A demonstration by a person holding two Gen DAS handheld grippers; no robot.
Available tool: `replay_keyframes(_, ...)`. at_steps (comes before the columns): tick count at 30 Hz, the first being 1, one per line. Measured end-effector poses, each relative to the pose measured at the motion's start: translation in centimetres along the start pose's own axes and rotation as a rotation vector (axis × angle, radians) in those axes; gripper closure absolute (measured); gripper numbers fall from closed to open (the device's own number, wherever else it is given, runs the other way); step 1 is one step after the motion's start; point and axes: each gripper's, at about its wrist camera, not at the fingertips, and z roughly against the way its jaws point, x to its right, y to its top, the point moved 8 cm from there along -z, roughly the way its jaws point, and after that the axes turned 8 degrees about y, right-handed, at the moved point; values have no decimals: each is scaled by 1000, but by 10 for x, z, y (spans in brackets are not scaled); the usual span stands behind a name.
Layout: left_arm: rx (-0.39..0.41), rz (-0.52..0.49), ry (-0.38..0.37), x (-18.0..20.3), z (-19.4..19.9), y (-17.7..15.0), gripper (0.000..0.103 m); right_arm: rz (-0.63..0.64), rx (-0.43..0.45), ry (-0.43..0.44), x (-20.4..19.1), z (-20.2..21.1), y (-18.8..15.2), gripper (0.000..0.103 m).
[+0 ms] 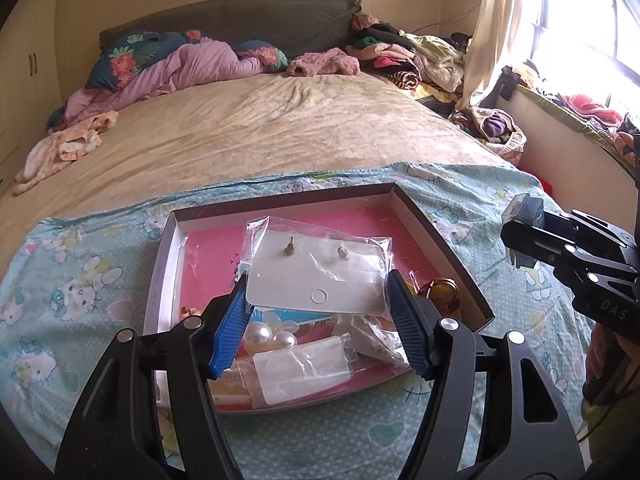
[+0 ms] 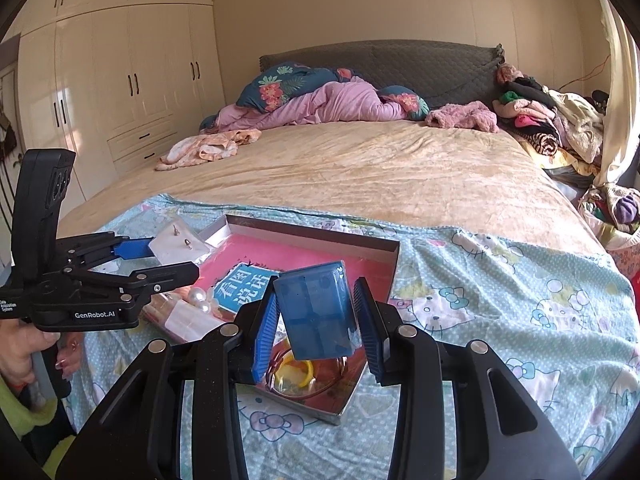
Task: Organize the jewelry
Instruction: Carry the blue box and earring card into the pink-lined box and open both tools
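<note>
Overhead, my left tool (image 1: 316,300) gripping a clear plastic bag of earrings on white card (image 1: 320,276), my right tool (image 2: 318,326) clamped on a translucent blue plastic box (image 2: 316,312), both above a shallow pink-lined cardboard tray (image 2: 320,236) on the bed (image 2: 360,168).

An unmade bedroom beyond the work area.

A tan bedspread (image 2: 360,168) fills mid-frame under a grey headboard (image 2: 400,64), with a pink quilt (image 2: 332,106) and floral pillow (image 2: 276,82) bunched at its head. Cream wardrobes (image 2: 120,72) stand upper left; heaped clothes (image 2: 540,120), perhaps laundry, sit right. A cartoon-cat sheet (image 2: 500,300) covers the foreground.
</note>
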Motion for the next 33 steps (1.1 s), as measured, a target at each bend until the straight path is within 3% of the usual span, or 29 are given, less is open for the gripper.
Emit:
replay_keyframes(17,-84,2,-25,7,-30,-30,45,-48,-104,-1,8,-38,-43,67)
replay_keyframes(33,-122,34,-29,0,-44,-45,45,-45,-164,16,0,-58,-59,67)
